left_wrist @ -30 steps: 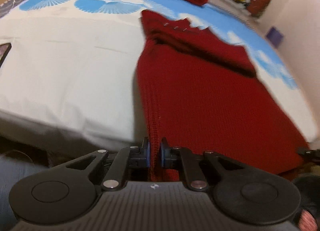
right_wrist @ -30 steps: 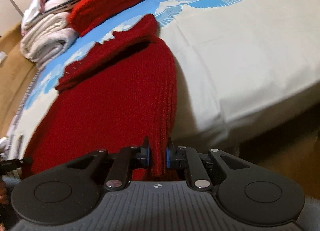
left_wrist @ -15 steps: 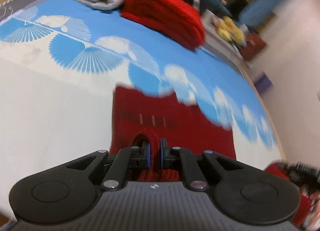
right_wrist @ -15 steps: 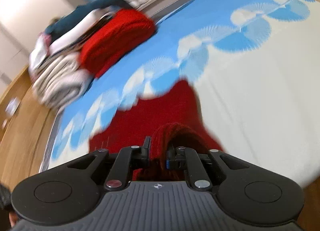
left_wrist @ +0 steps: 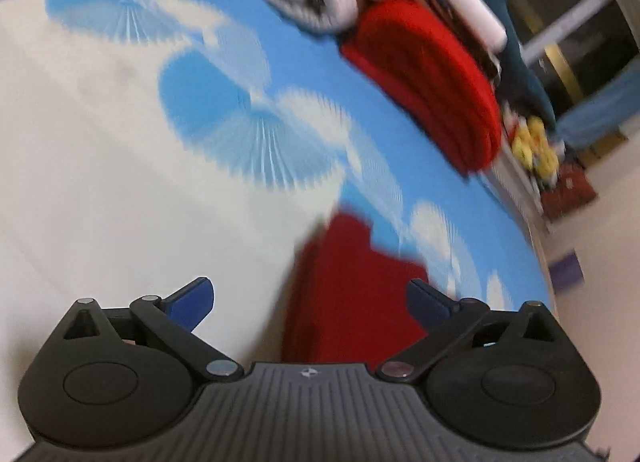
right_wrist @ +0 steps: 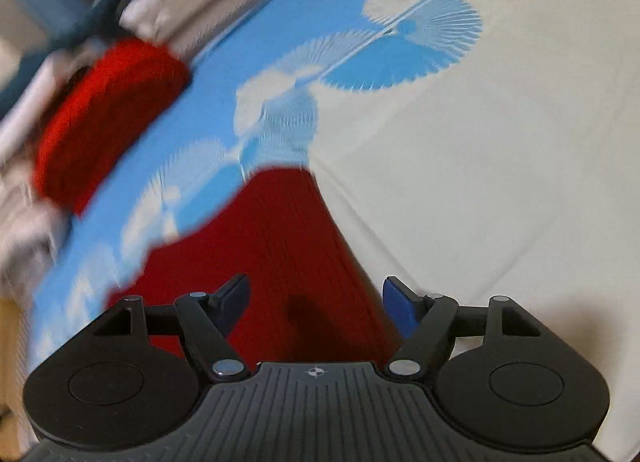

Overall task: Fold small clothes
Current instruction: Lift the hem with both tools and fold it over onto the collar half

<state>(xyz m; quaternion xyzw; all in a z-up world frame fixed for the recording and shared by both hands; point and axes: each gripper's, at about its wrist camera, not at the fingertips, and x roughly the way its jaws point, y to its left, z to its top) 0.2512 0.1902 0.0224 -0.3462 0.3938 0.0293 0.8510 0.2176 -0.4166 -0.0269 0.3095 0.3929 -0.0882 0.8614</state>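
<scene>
Half a second ago both my tongs pinched the dark red knit; now my left gripper and right gripper gape wide above it, lying on the blue-and-cream bedsheet short of the folded pile at the far edge.

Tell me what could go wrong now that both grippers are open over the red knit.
1. Both views are motion-blurred, so the fold's alignment can't be checked; the knit may lie uneven.
2. The left gripper and right gripper sit low over the knit with jaws wide; a fingertip could snag it on pulling away.
3. The folded red stack lies close beyond; a forward reach might bump it.
</scene>
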